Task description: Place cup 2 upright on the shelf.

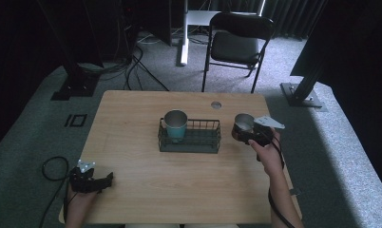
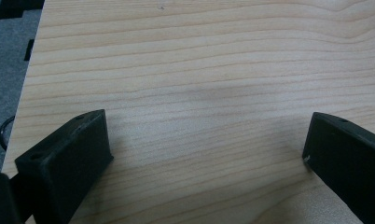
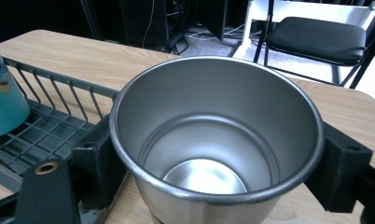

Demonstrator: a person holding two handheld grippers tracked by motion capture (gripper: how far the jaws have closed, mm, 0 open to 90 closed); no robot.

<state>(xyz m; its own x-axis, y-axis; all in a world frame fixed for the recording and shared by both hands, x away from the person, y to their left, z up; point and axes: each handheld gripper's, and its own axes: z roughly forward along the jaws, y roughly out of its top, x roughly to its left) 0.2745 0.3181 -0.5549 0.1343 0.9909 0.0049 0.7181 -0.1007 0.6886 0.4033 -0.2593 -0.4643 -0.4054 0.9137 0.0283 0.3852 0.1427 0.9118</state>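
On the wooden table [image 1: 146,190], the right gripper [image 1: 248,134] clamps a steel cup [image 3: 218,140] just right of the wire basket [image 1: 190,142]. Carry it level over the rim beside the teal cup [image 1: 175,126]; the left gripper [image 2: 204,154] rests open, well apart

Brushed-metal cup [image 3: 217,135] (satin sheen), seemingly matt wooden table [image 2: 213,60].

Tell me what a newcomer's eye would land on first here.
The steel cup draws the eye first, clamped between the jaws of the right hand-held gripper, just right of the wire basket. Next comes the teal cup standing upright in the basket's left end. The left hand-held gripper rests open at the table's near left corner.
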